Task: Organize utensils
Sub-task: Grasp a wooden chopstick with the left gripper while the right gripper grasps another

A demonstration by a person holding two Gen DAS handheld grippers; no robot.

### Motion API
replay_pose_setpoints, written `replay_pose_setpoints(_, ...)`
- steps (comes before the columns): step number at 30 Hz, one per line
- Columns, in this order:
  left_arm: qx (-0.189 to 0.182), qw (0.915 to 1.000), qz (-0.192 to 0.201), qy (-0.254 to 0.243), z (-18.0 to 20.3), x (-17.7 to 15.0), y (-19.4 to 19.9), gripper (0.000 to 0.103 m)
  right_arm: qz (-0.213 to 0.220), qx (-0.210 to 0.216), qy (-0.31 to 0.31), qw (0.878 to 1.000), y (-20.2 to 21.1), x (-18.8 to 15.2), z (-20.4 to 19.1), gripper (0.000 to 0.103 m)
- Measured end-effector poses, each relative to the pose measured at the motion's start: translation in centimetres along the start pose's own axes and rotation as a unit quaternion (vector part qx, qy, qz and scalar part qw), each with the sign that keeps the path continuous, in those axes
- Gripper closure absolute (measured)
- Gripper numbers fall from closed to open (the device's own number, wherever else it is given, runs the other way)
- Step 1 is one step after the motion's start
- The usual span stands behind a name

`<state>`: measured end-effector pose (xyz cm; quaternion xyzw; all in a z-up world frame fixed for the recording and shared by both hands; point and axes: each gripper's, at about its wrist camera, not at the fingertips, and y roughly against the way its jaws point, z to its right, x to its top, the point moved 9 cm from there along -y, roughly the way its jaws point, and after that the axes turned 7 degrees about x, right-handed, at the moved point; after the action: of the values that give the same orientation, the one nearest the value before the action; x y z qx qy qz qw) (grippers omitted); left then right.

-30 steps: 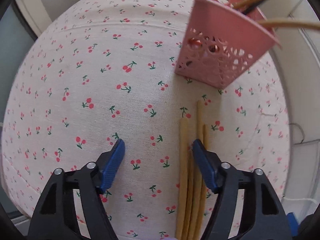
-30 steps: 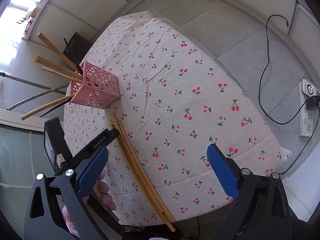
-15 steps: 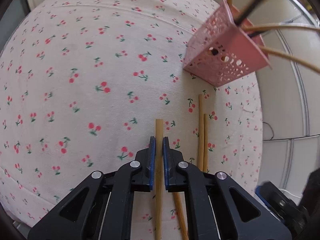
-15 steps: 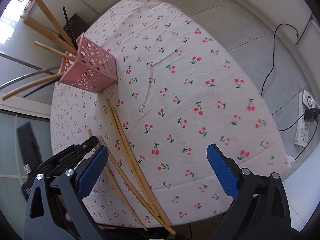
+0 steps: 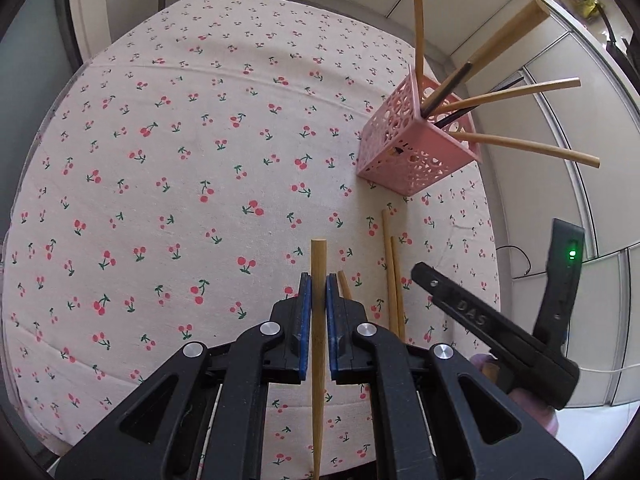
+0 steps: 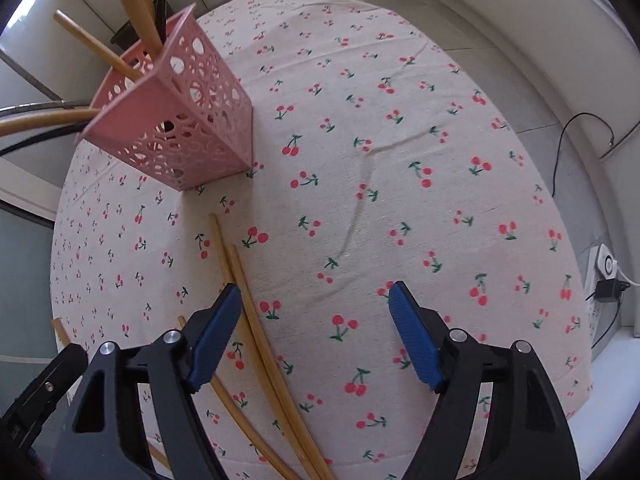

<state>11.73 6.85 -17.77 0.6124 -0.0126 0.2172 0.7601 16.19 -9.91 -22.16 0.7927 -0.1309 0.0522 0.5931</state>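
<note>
A grey tiled floor (image 6: 500, 40) is seen in daylight, crossed by a black cable (image 6: 560, 152); pale panelled walls (image 5: 532, 184) are seen beyond.

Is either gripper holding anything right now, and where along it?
The left gripper clamps one wooden chopstick just behind its blunt end. The right gripper holds nothing, jaws apart.

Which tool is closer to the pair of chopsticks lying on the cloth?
Right. The right tool hovers open over the chopstick pair; the left tool, beside them, grips another chopstick.
</note>
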Motion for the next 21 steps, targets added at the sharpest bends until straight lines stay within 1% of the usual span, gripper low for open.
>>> replay_pose_setpoints(2, -0.001, 1.0, -0.002, 0.002, -0.1, 0.0, -0.1, 0.096, -0.004, -0.008, 0.008, 1.0, -0.5, -0.2, -0.3, 0.028)
replay_pose_setpoints(8, -0.005, 1.0, 0.001, 0.003, -0.1, 0.2, 0.1, 0.096, 0.005, -0.042, 0.042, 0.998, -1.2, 0.0, -1.1, 0.028)
replay_pose_setpoints(11, -0.005, 1.0, 0.0, 0.002, -0.1, 0.2, 0.2, 0.095, 0.009, -0.051, 0.06, 0.997, -1.3, -0.1, -1.6, 0.029)
replay_pose_setpoints(13, -0.002, 1.0, 0.0, 0.002, -0.2, 0.1, 0.1, 0.095, 0.008, -0.062, 0.08, 0.995, -1.5, -0.2, -2.0, 0.031)
replay_pose_setpoints(14, 0.0, 1.0, 0.001, 0.0, -0.1, 0.2, 0.1, 0.095, 0.013, -0.069, 0.096, 0.993, -1.5, -0.4, -2.3, 0.038)
replay_pose_setpoints(15, 0.002, 1.0, 0.004, -0.001, -0.1, 0.2, 0.2, 0.095, 0.018, -0.067, 0.107, 0.992, -1.5, -0.5, -2.7, 0.043)
replay_pose_setpoints(16, 0.003, 1.0, 0.008, -0.004, 0.0, 0.2, 0.3, 0.096, 0.022, -0.061, 0.117, 0.991, -1.4, -0.7, -3.3, 0.056)
replay_pose_setpoints(17, 0.003, 0.9999, 0.012, -0.008, 0.2, 0.2, 0.5, 0.096, 0.02, -0.053, 0.125, 0.991, -1.3, -1.1, -3.8, 0.071)
replay_pose_setpoints(18, 0.002, 0.9998, 0.015, -0.011, 0.3, 0.3, 0.6, 0.096, 0.015, -0.04, 0.127, 0.991, -1.2, -1.4, -4.3, 0.078)
replay_pose_setpoints(19, -0.003, 0.9997, 0.019, -0.018, 0.6, 0.3, 0.8, 0.096, 0.008, -0.019, 0.122, 0.992, -1.1, -1.7, -4.6, 0.09)
replay_pose_setpoints(20, -0.005, 0.9995, 0.021, -0.022, 0.8, 0.2, 1.0, 0.097, 0.001, 0.005, 0.108, 0.994, -1.0, -1.8, -4.6, 0.096)
replay_pose_setpoints(21, -0.01, 0.9992, 0.027, -0.029, 1.1, 0.2, 1.3, 0.097, -0.005, 0.026, 0.094, 0.995, -0.8, -1.9, -4.5, 0.096)
